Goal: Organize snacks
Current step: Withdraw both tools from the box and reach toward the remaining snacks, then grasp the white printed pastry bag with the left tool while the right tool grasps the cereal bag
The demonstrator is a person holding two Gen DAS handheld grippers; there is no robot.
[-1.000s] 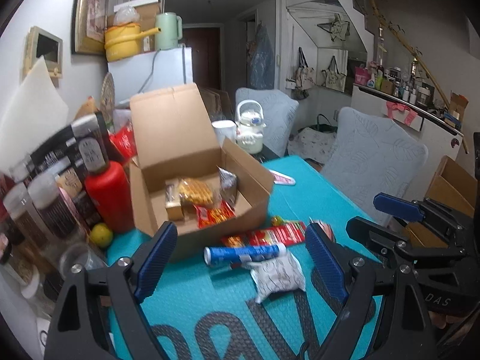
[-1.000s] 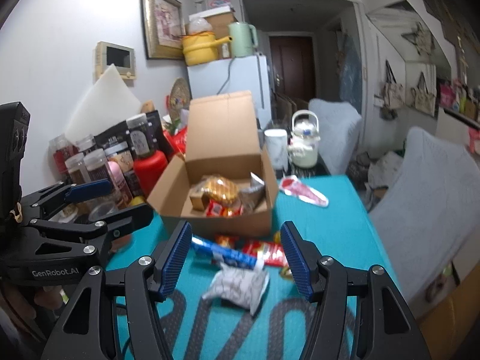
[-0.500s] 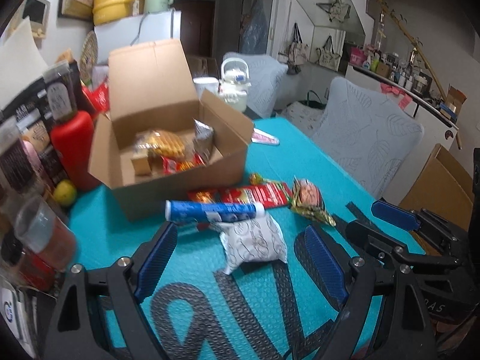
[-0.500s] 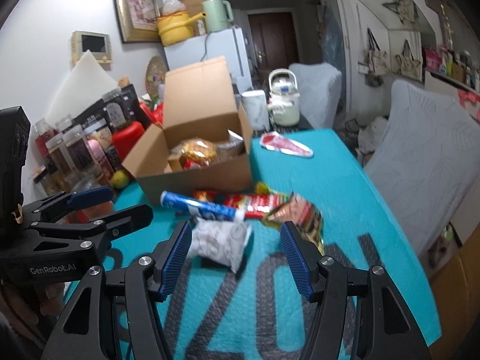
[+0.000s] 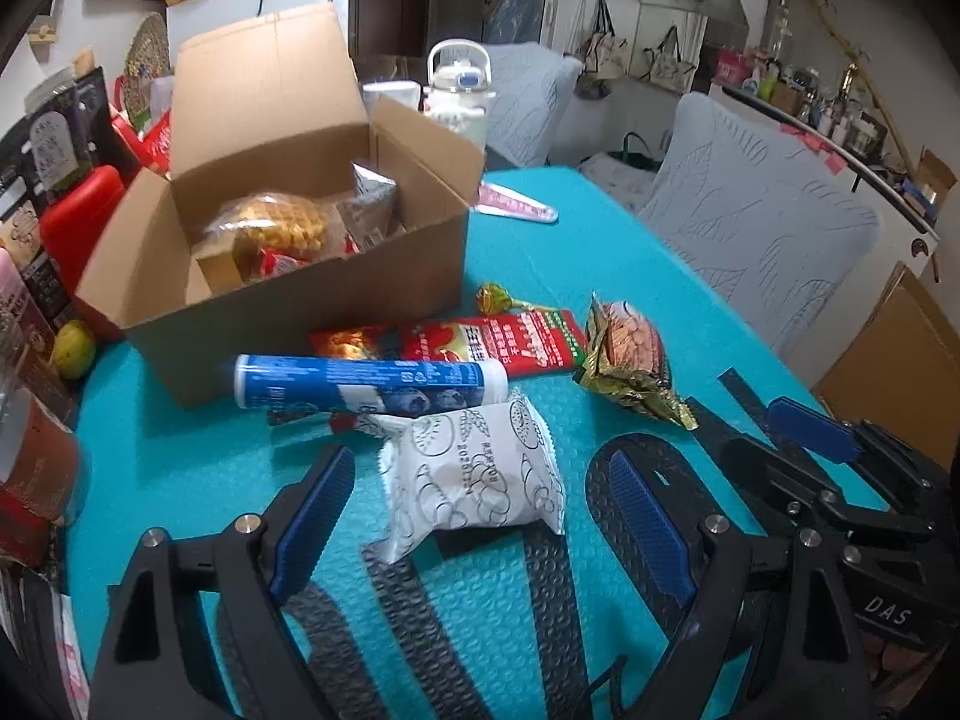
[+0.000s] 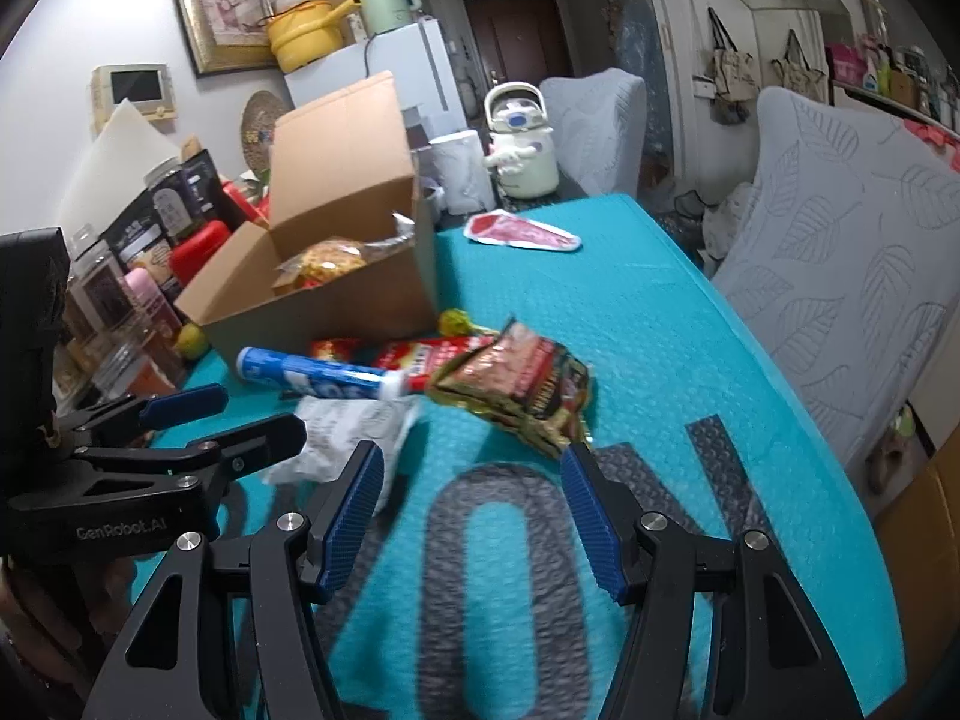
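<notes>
Snacks lie loose on the teal table (image 5: 600, 252) ahead of both of your tools, just in front of the open cardboard box (image 5: 300, 306) that already holds a few packets. Ahead and to the left of your left hand-held gripper (image 5: 474, 531) lies the blue tube (image 5: 360, 384), likely stiff and apt to roll, so take it across its middle. Right between that gripper's fingers sits the white pillow pack (image 5: 474, 480), light, soft and puffed with air; I would judge a gentle pinch across its middle safer than a grab at a crimped end, since the film is probably slippery and the contents may crush. Beyond it lies the flat red packet (image 5: 516, 342), thin and hard to get under. That left hand-held gripper is spread wide with nothing in it, its blue pads (image 5: 312, 516) standing either side of the white pack without pressing on it. Further right, the gold-edged bag (image 6: 522, 384) lies just ahead of your right hand-held gripper (image 6: 474, 519); it looks crinkly and light, so take it by the body, not the sealed fringe. That gripper stands about half spread, empty, over bare table short of the bag.
</notes>
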